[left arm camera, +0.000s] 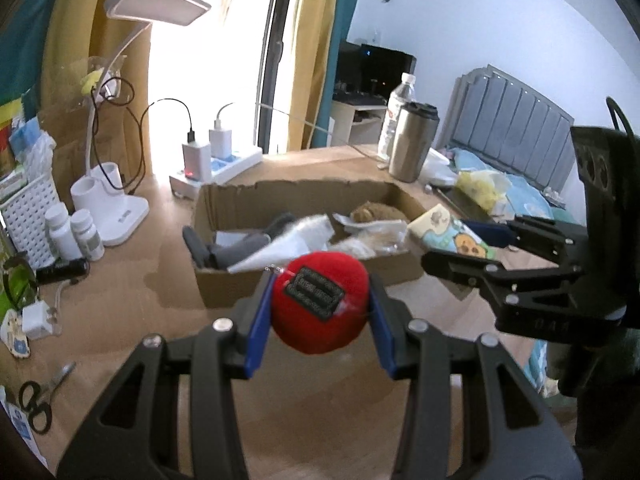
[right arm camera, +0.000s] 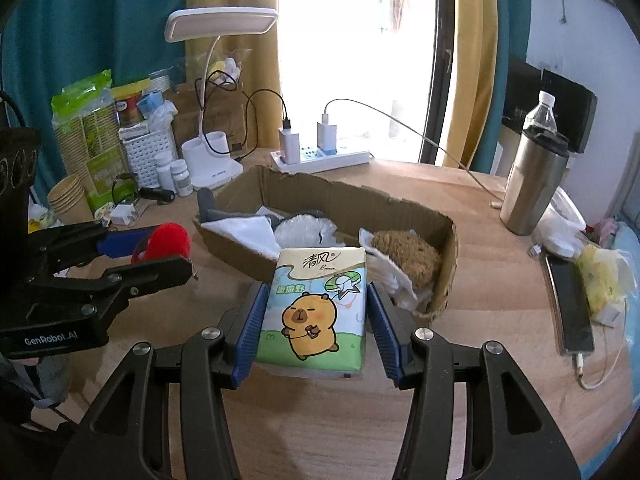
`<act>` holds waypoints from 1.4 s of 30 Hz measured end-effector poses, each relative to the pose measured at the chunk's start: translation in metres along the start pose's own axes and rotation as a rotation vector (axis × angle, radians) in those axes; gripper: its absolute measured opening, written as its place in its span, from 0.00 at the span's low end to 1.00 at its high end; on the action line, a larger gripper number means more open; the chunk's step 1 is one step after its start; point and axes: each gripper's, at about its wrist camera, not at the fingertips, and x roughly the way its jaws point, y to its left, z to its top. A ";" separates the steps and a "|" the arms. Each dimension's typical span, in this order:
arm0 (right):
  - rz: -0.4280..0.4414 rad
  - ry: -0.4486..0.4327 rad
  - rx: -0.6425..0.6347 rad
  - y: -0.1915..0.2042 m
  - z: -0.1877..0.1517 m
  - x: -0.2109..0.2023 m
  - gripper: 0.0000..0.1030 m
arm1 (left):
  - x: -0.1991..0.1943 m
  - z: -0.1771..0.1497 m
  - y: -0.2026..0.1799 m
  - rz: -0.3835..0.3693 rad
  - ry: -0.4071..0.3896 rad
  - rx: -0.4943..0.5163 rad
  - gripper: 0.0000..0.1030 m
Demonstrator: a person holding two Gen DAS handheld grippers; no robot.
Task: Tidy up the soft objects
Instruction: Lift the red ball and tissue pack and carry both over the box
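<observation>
One cardboard box (right arm camera: 448, 236), one tissue pack (right arm camera: 316, 308), one red plush (left arm camera: 320, 304), two pill bottles (left arm camera: 76, 236), two chargers (right arm camera: 306, 140).

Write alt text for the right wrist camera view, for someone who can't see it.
The right gripper clamps a cartoon-printed tissue pack above a wooden desk, just before a cardboard box of soft items. At left, the left gripper holds a red plush ball.

On the wooden table (right arm camera: 480, 360) stand a white desk lamp (right arm camera: 216, 80), a power strip (right arm camera: 344, 157) with two chargers plugged in, a steel tumbler (right arm camera: 532, 184) beside a water bottle (right arm camera: 540, 114), two white pill bottles (left arm camera: 76, 234), and scissors (left arm camera: 40, 394).
</observation>
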 end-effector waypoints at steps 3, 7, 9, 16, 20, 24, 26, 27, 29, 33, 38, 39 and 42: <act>-0.002 -0.004 0.001 -0.001 0.007 0.005 0.52 | 0.003 0.007 0.005 -0.004 -0.013 0.002 0.44; -0.003 -0.009 -0.004 -0.005 0.016 0.011 0.52 | 0.007 0.018 0.010 -0.009 -0.033 -0.005 0.44; -0.004 -0.012 -0.004 -0.006 0.021 0.014 0.52 | 0.010 0.024 0.014 -0.007 -0.039 -0.003 0.44; -0.008 -0.016 0.003 -0.015 0.033 0.028 0.52 | 0.025 0.037 0.027 0.011 -0.044 -0.004 0.45; -0.006 -0.014 0.005 -0.020 0.037 0.037 0.52 | 0.036 0.041 0.033 0.016 -0.037 -0.011 0.45; 0.000 -0.012 0.011 -0.025 0.041 0.047 0.52 | 0.048 0.046 0.035 0.018 -0.034 -0.002 0.45; 0.001 -0.017 0.015 -0.027 0.043 0.051 0.52 | 0.053 0.049 0.037 0.021 -0.033 0.000 0.45; 0.002 -0.021 0.018 -0.028 0.044 0.053 0.52 | 0.056 0.050 0.039 0.024 -0.032 0.000 0.45; 0.001 -0.025 0.022 -0.030 0.045 0.057 0.52 | 0.063 0.053 0.042 0.029 -0.030 -0.003 0.45; 0.000 -0.032 0.034 -0.036 0.049 0.065 0.52 | 0.074 0.058 0.047 0.034 -0.029 -0.009 0.45; 0.005 -0.031 0.045 -0.043 0.052 0.077 0.52 | 0.092 0.060 0.054 0.038 -0.009 -0.031 0.45; 0.008 -0.029 0.047 -0.044 0.052 0.081 0.52 | 0.096 0.060 0.055 0.038 -0.005 -0.035 0.45; 0.016 -0.021 0.056 -0.047 0.052 0.091 0.52 | 0.104 0.061 0.057 0.033 0.002 -0.036 0.45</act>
